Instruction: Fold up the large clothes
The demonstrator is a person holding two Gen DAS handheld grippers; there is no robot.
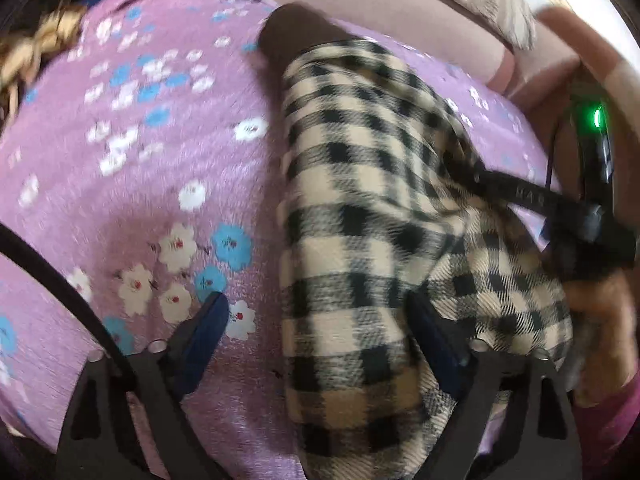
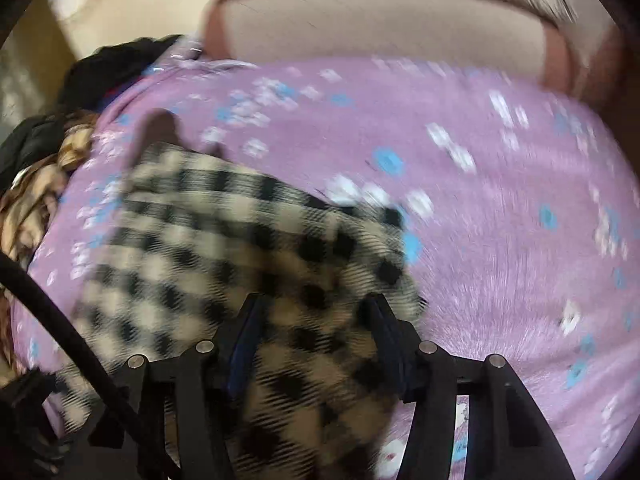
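One checked garment [image 1: 360, 208], cream and black, lies in a long folded strip on the purple flowered bedspread [image 1: 120, 184] in the left wrist view, running from the near edge of the bed toward the far edge, where a dark brown part of it [image 1: 296, 32] sticks out. The left gripper [image 1: 320, 324] hangs over the strip's left border with its jaws wide apart: the left finger is above bare bedspread, the right finger above the checked cloth, and neither presses on it. At the right, the right gripper's [image 1: 520, 196] black finger reaches onto the garment, a green light glowing on its body. A tan patterned cloth [image 1: 36, 52] sits at the bedspread's far left corner.

From the right wrist camera, blurred, the garment [image 2: 240, 240] covers the left half of the bedspread [image 2: 500, 220]. The right gripper [image 2: 316, 316] has its jaws partly apart, checked cloth lying between them; whether the pads pinch it cannot be told. Dark clothes [image 2: 116, 68] pile at the far left corner, a pale cushion [image 2: 380, 28] beyond the far edge.
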